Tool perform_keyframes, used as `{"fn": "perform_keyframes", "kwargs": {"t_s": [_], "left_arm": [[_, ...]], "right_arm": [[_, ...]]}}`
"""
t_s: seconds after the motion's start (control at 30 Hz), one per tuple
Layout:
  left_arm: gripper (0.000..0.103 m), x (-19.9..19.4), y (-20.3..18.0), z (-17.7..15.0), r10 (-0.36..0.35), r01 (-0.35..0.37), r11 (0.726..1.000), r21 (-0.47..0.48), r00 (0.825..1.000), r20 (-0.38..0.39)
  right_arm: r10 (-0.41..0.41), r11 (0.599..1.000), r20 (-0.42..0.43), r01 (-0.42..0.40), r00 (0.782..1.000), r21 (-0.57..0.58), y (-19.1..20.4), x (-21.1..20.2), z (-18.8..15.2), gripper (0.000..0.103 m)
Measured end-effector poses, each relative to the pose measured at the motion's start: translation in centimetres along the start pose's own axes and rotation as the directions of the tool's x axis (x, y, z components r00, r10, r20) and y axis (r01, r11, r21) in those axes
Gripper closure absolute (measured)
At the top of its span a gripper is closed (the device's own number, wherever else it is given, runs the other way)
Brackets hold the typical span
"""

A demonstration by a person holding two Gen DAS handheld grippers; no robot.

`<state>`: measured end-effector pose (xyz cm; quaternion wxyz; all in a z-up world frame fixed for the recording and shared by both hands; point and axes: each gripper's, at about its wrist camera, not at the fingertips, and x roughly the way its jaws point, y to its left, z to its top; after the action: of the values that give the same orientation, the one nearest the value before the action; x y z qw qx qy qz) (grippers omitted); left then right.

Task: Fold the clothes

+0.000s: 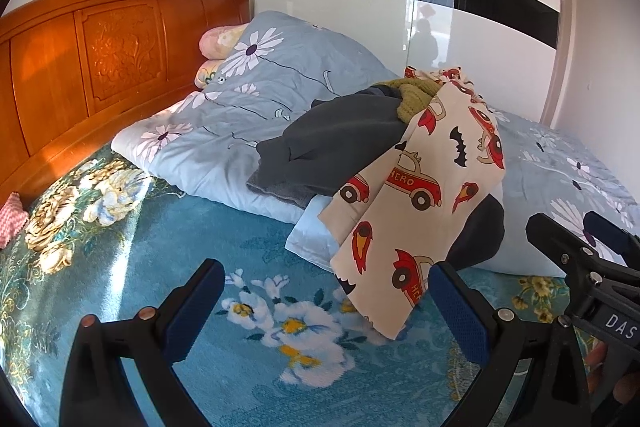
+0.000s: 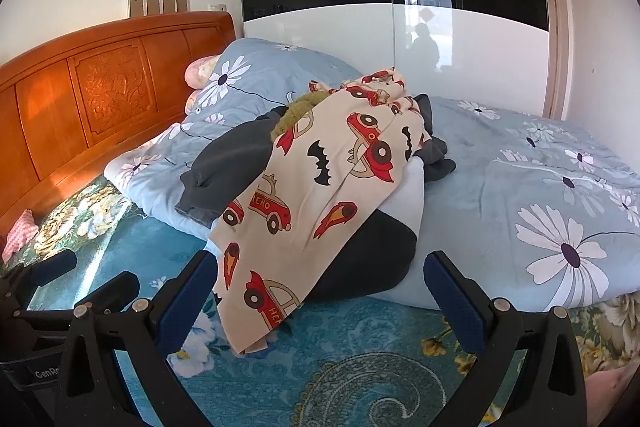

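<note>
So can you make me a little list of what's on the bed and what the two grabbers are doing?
place: bed with a wooden headboard
bed cover: blue flowery blanket
quilt: light blue with daisies, bunched up on the bed
clothes pile: on the quilt, nothing folded yet
top of pile: car-print cloth, hanging down onto the blanket
under it: dark grey garment and green knit
left gripper: open, holding nothing
right gripper: open, holding nothing, pointing at the car-print cloth

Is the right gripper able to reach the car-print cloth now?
Probably yes: the right gripper is open, and the car-print cloth hangs off the pile just ahead with nothing covering its lower end.
</note>
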<state>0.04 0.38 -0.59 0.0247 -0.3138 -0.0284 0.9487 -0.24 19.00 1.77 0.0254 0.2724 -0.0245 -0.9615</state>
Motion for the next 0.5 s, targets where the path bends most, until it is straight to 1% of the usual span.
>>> {"fn": "perform_keyframes", "kwargs": {"t_s": [0.5], "left_arm": [[0.000,0.34,0.66,-0.38,0.006,-0.006,1.000,-0.007,1.000,-0.012]], "right_arm": [[0.000,1.000,-0.007,-0.001,1.000,-0.010,0.70,0.36,-0.26,0.000]]}}
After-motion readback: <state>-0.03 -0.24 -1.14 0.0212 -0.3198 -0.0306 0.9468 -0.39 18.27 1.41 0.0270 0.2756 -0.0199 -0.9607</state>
